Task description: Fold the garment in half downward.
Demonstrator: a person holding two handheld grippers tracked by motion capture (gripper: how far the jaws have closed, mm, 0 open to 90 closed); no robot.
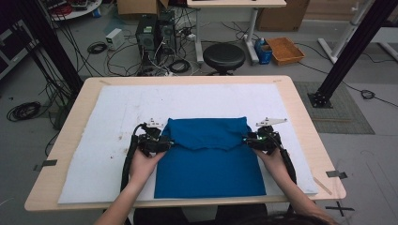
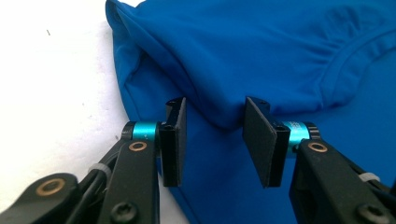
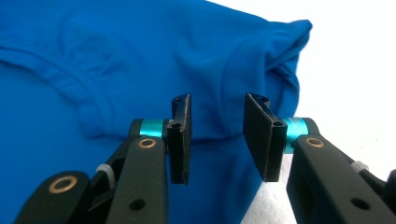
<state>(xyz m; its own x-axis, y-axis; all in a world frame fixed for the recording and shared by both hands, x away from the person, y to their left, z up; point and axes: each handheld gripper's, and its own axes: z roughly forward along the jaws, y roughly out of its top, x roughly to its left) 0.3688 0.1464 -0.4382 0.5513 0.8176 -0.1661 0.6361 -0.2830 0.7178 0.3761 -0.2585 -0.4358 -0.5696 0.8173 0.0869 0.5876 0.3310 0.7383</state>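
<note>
A blue T-shirt (image 1: 209,159) lies on the white mat, its top part folded down over the body so the neckline edge (image 1: 213,146) faces me. My left gripper (image 1: 162,142) is at the shirt's left edge, by the end of the folded flap. In the left gripper view its jaws stand apart, open (image 2: 212,140), with the folded edge of the shirt (image 2: 261,56) between and just beyond them. My right gripper (image 1: 251,139) mirrors it at the right edge, also open (image 3: 217,137), the shirt's fold (image 3: 140,60) lying between its jaws.
The white mat (image 1: 117,112) covers most of the wooden table (image 1: 75,117). Beyond the far edge stand a black stool (image 1: 224,56), computer towers (image 1: 155,30) and loose cables on the floor. A black frame post (image 1: 349,51) rises at the right.
</note>
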